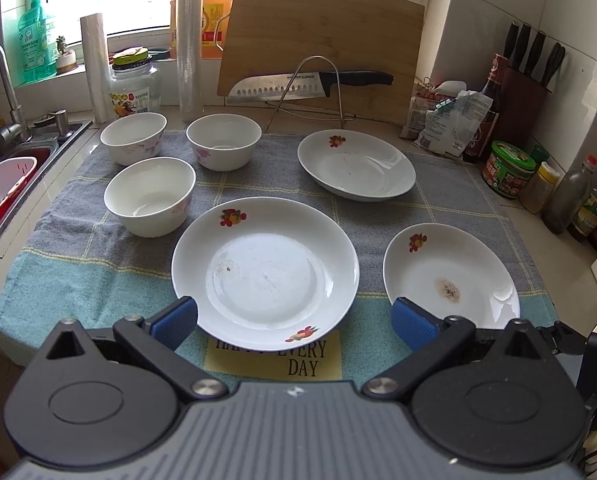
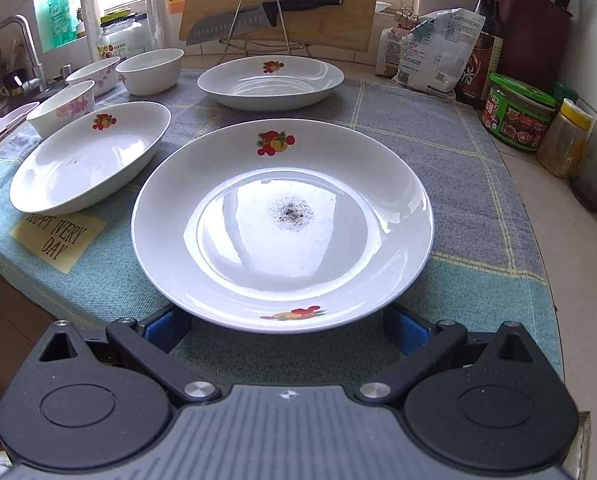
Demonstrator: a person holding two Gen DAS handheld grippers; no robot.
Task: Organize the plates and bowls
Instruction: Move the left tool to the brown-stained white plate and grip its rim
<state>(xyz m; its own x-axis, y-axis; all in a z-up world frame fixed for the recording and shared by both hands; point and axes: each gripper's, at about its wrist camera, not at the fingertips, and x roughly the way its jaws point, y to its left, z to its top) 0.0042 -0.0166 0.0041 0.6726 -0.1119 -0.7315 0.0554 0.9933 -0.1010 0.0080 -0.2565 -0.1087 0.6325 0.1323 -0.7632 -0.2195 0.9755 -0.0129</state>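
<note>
Three plates and three bowls, spread over a grey and teal checked cloth (image 1: 78, 216) on a kitchen counter. Largest thing behind them: bamboo cutting board (image 1: 322, 44) leaning against the window wall, with a black-handled knife (image 1: 310, 82) resting across a wire rack in front of it.

Nearest plate (image 1: 264, 272), stained at its centre, directly ahead of the left gripper (image 1: 294, 322); near rim reaching down between the two blue pads, left pad just beside the rim, right pad apart from it. Jaws spread wide, nothing grasped.

Second plate (image 2: 282, 224), with a dark speckled stain in its well, straight in front of the right gripper (image 2: 286, 330); its near rim overhanging both blue fingertips and hiding their ends. Jaws wide apart, wider than that part of the rim, gripping nothing; contact with the plate's underside impossible to tell.

Third plate (image 1: 356, 166) farther back on the cloth, near the wire rack, well apart from both grippers.

Three white bowls with pink flower prints grouped at the left: front bowl (image 1: 150, 196) just beside the nearest plate's far-left rim, two more (image 1: 133, 138) (image 1: 224, 142) side by side behind it, all upright and separate.

Yellow label (image 2: 58, 236) reading "HAPPY EVERY DAY" on the cloth's near edge, partly covered by the nearest plate.
</note>
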